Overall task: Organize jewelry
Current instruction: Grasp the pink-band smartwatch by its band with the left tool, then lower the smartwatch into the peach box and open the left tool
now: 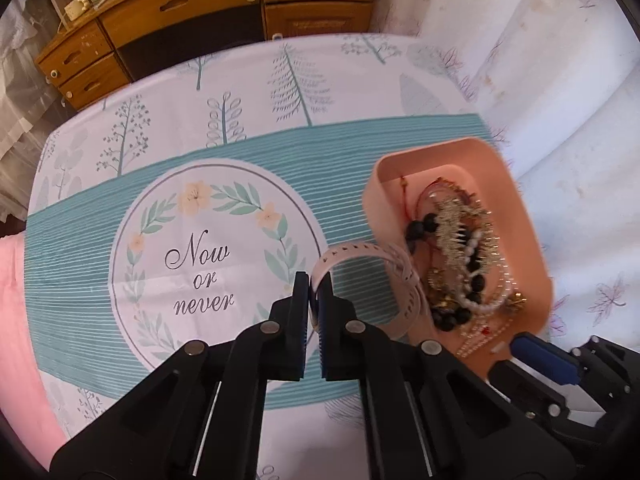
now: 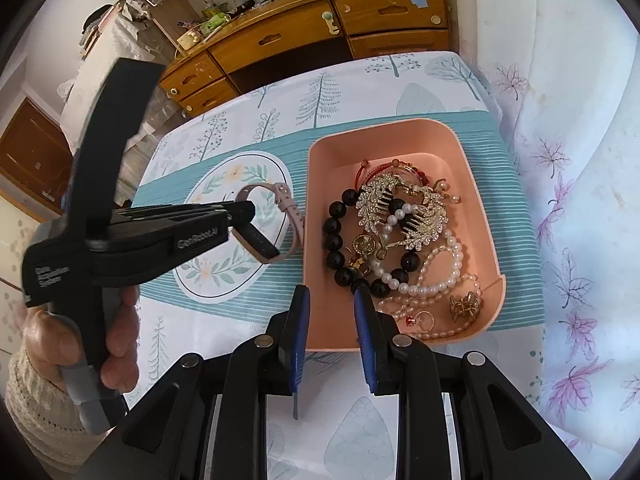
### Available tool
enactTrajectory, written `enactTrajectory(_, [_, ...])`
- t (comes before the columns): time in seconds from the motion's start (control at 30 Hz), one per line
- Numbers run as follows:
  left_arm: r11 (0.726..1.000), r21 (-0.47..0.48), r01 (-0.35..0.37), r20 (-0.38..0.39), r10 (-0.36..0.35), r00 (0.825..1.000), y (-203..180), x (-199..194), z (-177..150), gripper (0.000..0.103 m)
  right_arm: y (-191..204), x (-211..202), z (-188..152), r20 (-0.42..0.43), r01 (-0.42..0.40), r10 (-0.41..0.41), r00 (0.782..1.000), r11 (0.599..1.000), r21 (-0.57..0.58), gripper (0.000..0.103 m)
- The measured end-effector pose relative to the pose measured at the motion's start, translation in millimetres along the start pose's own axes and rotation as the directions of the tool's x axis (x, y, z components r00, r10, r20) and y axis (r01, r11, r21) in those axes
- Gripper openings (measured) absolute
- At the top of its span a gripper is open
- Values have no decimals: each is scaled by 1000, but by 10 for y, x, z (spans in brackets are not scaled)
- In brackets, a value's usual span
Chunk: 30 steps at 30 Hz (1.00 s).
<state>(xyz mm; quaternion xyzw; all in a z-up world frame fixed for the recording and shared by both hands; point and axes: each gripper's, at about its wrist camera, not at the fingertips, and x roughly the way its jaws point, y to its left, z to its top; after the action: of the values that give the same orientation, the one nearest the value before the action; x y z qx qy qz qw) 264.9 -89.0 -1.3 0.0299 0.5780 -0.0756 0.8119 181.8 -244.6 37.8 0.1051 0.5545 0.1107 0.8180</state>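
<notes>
My left gripper (image 1: 319, 284) is shut on a pale pink watch band (image 1: 362, 254) and holds it just left of the pink tray (image 1: 516, 200). In the right wrist view the left gripper (image 2: 244, 216) grips the band (image 2: 286, 200) above the tablecloth, beside the tray (image 2: 472, 160). The tray holds a black bead bracelet (image 2: 336, 236), pearl strands (image 2: 436, 276), a rhinestone hair comb (image 2: 404, 208), rings and red cords. My right gripper (image 2: 331, 300) is open and empty at the tray's near left corner.
A tablecloth (image 1: 200, 264) printed with trees and "Now or never" covers the table. A wooden dresser (image 2: 320, 40) stands beyond the far edge. A floral curtain (image 2: 572, 200) hangs on the right. A pink cloth (image 1: 16, 320) lies at left.
</notes>
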Motion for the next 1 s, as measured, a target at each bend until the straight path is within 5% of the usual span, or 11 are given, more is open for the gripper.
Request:
enactTrajectory(0.53, [993,94,75,143,-88,986,-623,-1029,-131,2,-284,-691,-20,126,34,-40,991,998,52,23])
enactTrajectory(1.0, [987,149,58,94,-72,993,-1035,-404,-278,2,-714,-659,-85,116,71,-87,989,989,133,23])
